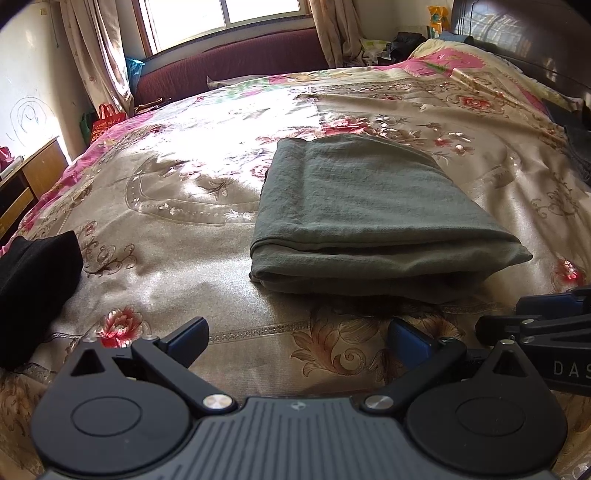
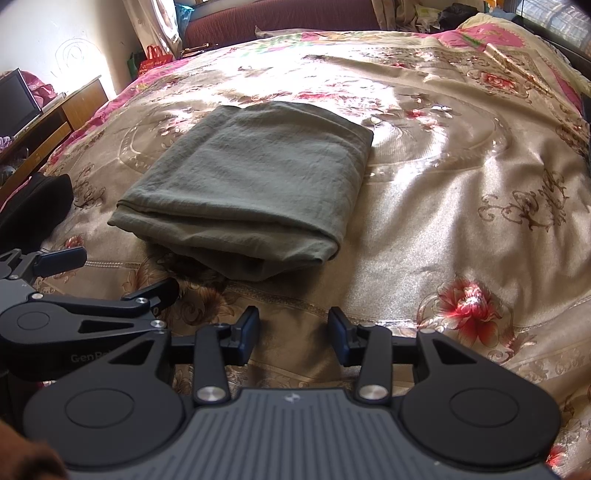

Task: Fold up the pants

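Observation:
The grey-green pants [image 1: 369, 214] lie folded in a thick rectangle on the floral bedspread [image 1: 184, 192], with the fold edge toward me. They also show in the right wrist view [image 2: 255, 184]. My left gripper [image 1: 295, 339] is open wide and empty, a short way in front of the pants' near edge. My right gripper [image 2: 293, 332] is open and empty, also just short of the pants. The left gripper also shows at the left of the right wrist view [image 2: 110, 273], and the right gripper at the right edge of the left wrist view [image 1: 532, 314].
A black garment [image 1: 33, 291] lies on the bed at the left, also seen in the right wrist view [image 2: 33, 210]. A wooden cabinet [image 1: 29, 181] stands left of the bed. A maroon sofa [image 1: 236, 62] is under the window. A dark headboard [image 1: 517, 33] is at the right.

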Demonstrator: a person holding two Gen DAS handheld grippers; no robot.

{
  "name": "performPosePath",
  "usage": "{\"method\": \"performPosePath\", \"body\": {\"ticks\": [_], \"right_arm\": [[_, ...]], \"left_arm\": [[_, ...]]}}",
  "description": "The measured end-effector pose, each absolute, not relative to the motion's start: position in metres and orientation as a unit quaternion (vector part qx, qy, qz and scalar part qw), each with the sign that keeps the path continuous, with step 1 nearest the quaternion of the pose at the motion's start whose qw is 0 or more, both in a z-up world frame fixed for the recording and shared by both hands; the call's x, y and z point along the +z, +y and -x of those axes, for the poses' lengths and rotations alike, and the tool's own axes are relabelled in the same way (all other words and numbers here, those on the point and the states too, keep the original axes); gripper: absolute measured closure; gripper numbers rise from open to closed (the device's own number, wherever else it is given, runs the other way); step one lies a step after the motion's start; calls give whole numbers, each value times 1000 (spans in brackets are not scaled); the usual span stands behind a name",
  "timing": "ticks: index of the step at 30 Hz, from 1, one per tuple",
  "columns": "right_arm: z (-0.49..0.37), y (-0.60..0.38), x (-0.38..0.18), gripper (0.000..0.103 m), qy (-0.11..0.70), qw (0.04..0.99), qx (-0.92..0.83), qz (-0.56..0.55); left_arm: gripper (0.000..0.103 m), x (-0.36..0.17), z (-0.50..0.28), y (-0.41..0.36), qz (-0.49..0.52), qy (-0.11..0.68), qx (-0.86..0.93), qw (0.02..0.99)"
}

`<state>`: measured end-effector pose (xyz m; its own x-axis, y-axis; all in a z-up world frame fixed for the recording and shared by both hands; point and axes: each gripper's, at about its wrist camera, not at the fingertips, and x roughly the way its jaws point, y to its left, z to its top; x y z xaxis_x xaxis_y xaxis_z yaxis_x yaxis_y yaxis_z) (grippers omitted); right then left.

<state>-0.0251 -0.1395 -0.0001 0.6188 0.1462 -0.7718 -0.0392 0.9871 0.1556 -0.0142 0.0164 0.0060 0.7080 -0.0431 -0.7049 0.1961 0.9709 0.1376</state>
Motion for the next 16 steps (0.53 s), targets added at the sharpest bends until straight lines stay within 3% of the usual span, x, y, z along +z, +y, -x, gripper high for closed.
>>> {"method": "performPosePath", "body": {"ticks": [16], "right_arm": [[27,-139,-3,59,436,896,54,-65]], "left_arm": [[0,4,12,17,-97,385,-63,916]]}}
